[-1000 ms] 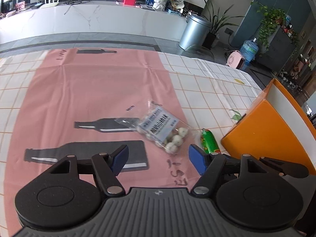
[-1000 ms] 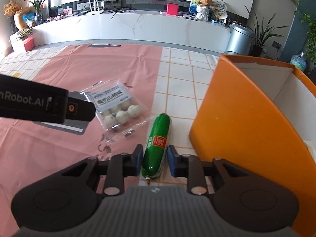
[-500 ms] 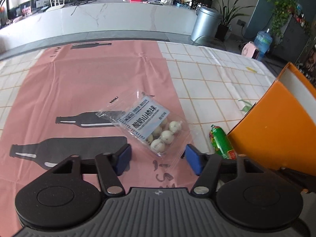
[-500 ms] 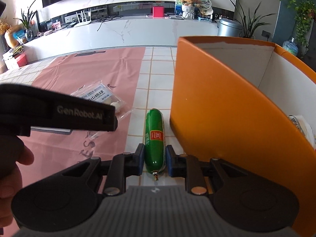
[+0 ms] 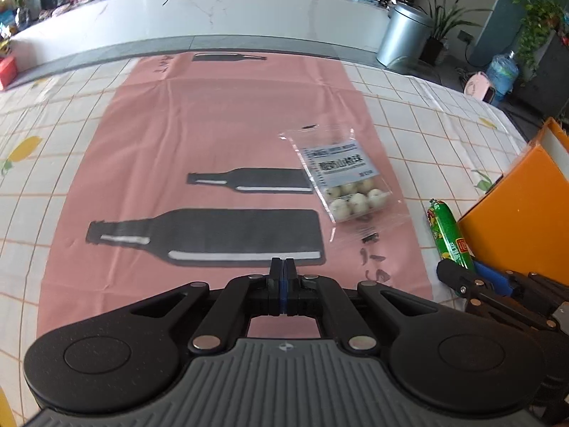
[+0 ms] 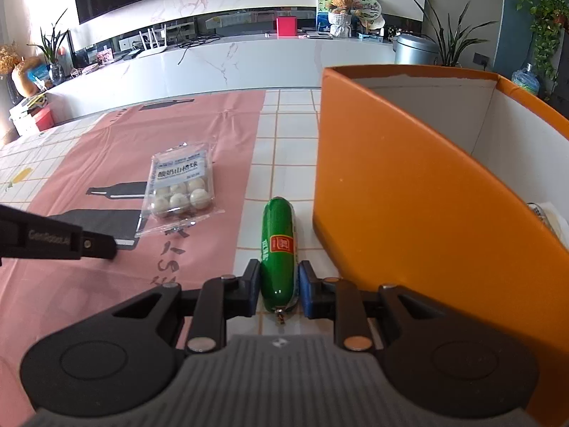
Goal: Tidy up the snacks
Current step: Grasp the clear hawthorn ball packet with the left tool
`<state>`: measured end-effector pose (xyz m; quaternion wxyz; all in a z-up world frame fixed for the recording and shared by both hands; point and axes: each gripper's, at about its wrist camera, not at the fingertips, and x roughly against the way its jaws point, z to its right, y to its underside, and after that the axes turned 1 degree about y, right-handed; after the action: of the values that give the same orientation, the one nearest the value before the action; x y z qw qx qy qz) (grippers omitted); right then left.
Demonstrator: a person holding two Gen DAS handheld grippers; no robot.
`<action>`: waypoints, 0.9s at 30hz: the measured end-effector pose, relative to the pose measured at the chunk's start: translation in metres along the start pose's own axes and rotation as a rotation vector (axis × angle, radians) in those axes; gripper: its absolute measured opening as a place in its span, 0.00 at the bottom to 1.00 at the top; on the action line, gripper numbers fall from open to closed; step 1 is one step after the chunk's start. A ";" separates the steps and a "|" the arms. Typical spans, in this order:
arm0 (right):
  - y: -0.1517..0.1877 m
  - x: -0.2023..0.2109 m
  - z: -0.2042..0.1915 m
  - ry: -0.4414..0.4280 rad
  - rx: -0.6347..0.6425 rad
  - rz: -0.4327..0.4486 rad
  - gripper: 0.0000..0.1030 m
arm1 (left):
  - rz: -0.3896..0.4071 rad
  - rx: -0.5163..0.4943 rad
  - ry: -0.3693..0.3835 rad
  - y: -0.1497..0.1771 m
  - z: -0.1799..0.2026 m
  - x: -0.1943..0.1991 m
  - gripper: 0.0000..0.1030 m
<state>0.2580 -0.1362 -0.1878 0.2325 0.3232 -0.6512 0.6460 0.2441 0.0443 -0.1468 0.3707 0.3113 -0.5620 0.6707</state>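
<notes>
A: Snacks, two loose on the surface (image 6: 284, 149). Green sausage (image 6: 278, 249) lies at lower centre of the right wrist view, lengthwise, just beside the near wall of the orange box (image 6: 391, 192). Clear bag of white candy balls (image 6: 180, 186) sits left of centre, on the pink mat (image 6: 142, 142).

B: Right tongs (image 6: 278, 290)?

A: Narrowed around the sausage's near end, one blue pad on each side. Pads look touching or very nearly; I cannot tell whether they grip firmly. Sausage appears to rest on the surface, not lifted.

B: Left tongs (image 5: 282, 277)?

A: Fully closed, pads pressed together, nothing between them. They sit at lower centre of the left wrist view over the printed bottle; the candy bag (image 5: 341, 174) is up and to the right, well apart.

B: Step in hand?

A: Judgement: grasping the sausage for transfer into the box. Something pale shows inside the box at the right edge of the frame; too little is visible to name it.

B: Next move calls for?

A: Firm squeeze, then a lift high enough to clear the box wall, which stands tall and close on the right. Carry over the rim, release inside. Risk: the smooth casing may slip in a loose grip. The left tongs would need to open before approaching the bag.
</notes>
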 end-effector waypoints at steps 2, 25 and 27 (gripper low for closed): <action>-0.004 -0.004 -0.002 -0.014 0.007 0.000 0.19 | 0.001 0.025 0.025 0.001 -0.007 0.002 0.00; -0.017 -0.021 -0.012 -0.028 0.069 0.031 0.19 | 0.177 -0.179 0.051 -0.020 0.040 -0.013 0.85; -0.015 -0.022 -0.014 -0.017 0.094 0.044 0.19 | 0.169 -0.168 0.046 -0.019 0.040 -0.020 0.85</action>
<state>0.2824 -0.1190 -0.1923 0.1974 0.3248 -0.6289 0.6782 0.2712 0.0037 -0.1462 0.3503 0.2153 -0.6319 0.6569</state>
